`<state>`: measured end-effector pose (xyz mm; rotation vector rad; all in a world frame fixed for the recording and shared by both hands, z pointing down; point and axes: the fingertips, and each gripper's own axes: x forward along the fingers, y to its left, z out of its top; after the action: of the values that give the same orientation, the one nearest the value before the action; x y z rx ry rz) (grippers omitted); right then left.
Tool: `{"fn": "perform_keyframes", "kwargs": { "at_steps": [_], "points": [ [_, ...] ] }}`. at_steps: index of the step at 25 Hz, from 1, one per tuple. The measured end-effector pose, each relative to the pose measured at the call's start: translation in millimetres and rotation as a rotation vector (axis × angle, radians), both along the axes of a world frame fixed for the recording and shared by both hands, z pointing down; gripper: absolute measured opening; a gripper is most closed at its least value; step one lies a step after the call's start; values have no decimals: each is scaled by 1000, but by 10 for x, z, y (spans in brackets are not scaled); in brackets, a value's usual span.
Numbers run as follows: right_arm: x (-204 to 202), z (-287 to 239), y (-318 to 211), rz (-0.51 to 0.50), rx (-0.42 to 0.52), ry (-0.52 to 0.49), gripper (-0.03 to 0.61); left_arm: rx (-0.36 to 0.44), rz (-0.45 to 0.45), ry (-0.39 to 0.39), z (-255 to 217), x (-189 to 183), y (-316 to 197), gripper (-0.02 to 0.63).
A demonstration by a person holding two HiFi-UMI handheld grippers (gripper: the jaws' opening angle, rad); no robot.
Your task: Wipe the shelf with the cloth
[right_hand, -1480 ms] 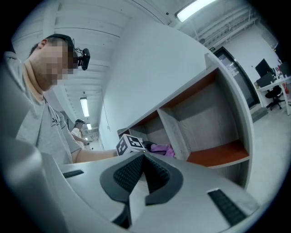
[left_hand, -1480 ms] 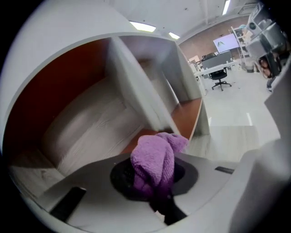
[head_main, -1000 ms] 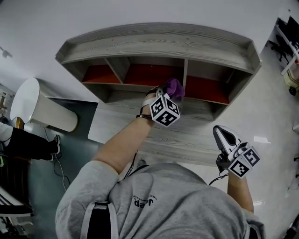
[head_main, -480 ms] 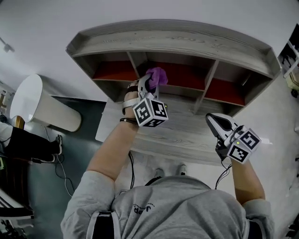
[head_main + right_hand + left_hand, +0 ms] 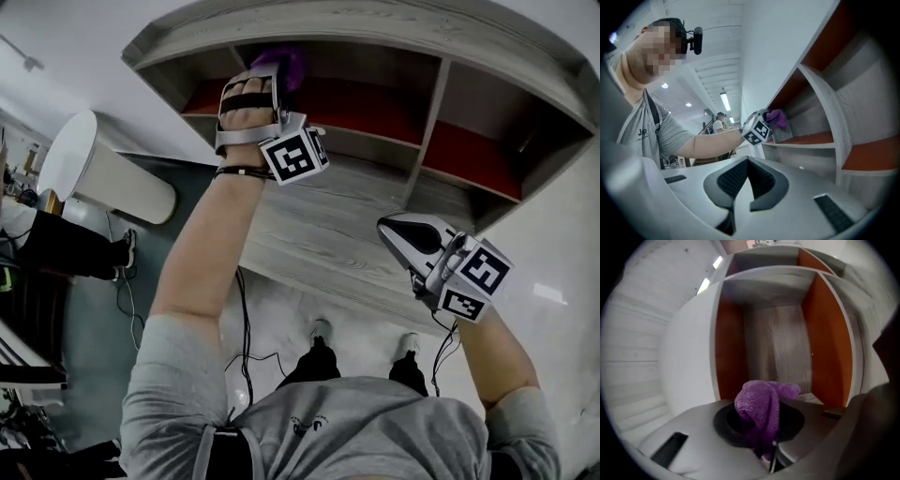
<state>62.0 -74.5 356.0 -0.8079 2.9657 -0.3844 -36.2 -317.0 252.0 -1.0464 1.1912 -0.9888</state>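
The grey shelf (image 5: 328, 225) with red inner panels is filling the far side of the scene. The left gripper (image 5: 274, 82) is sitting at the mouth of a compartment toward the shelf's left, its jaws clamping a bunched purple cloth (image 5: 284, 62). The right gripper (image 5: 405, 236) is hovering near the shelf's right front, its 2 jaws pressing together on nothing.

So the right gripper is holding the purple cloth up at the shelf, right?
No, it's the left gripper holding the purple cloth up at the shelf, as the left gripper view shows. The right gripper is shut on nothing.
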Motion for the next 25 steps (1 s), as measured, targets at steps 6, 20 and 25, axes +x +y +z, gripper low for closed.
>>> {"fn": "perform_keyframes", "kwargs": {
  "at_steps": [6,20,25],
  "points": [
    [410,531,198,-70,-16,-68,21,156,-176,-214,-52,28,-281,74],
    [419,865,-4,-58,2,-108,21,78,-356,-265,0,-186,-943,78],
    [493,833,-323,102,126,43,21,-3,-388,-326,99,-174,-1042,76]
  ]
}}
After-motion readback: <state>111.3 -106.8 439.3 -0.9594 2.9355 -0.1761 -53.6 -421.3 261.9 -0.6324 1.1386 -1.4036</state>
